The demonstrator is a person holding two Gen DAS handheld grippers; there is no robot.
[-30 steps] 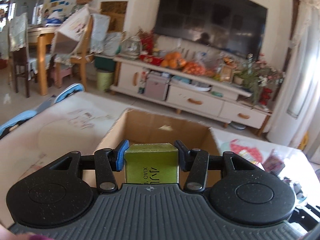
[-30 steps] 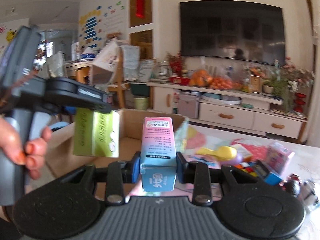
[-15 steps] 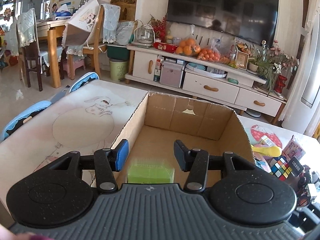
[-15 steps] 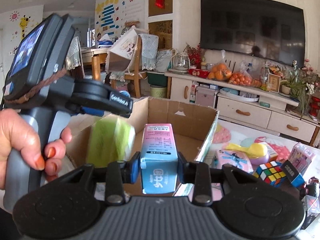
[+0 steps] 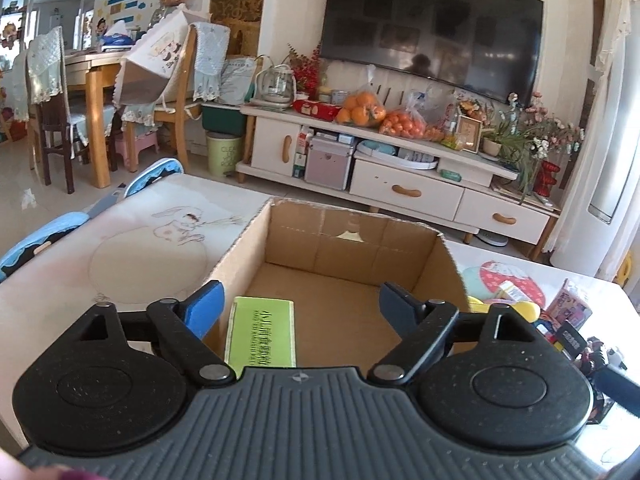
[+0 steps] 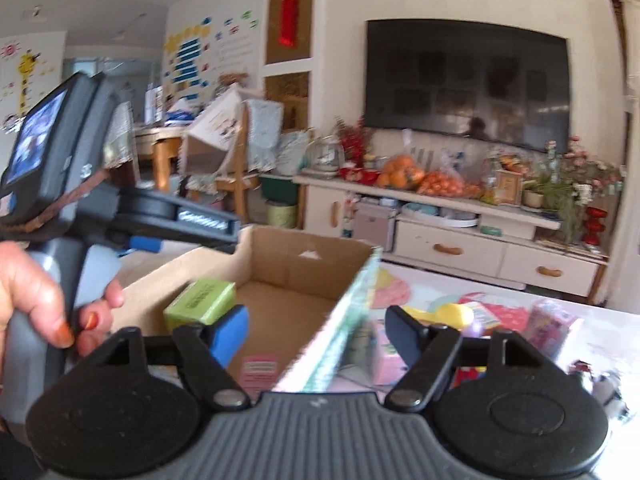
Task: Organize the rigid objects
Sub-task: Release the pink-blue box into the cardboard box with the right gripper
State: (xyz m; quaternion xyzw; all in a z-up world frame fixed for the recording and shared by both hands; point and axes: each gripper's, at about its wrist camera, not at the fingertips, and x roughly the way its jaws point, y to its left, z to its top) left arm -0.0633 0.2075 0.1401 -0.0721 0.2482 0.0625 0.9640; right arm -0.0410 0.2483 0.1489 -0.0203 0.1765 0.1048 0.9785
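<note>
Lying flat in cardboard box [image 5: 440,264]: green box [image 5: 260,330] | below left hand-held gripper [image 5: 302,306] | both spread, empty

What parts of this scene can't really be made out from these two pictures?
- Pink carton in the cardboard box: right wrist view, mostly hidden behind the right gripper; its print is blurred.
- Green box: left wrist view, near end hidden behind the left gripper.
- Toys on the table: left wrist view, cut off behind the gripper; blurred in the right wrist view.
- Box's outer right wall: blurred in the right wrist view.
</note>
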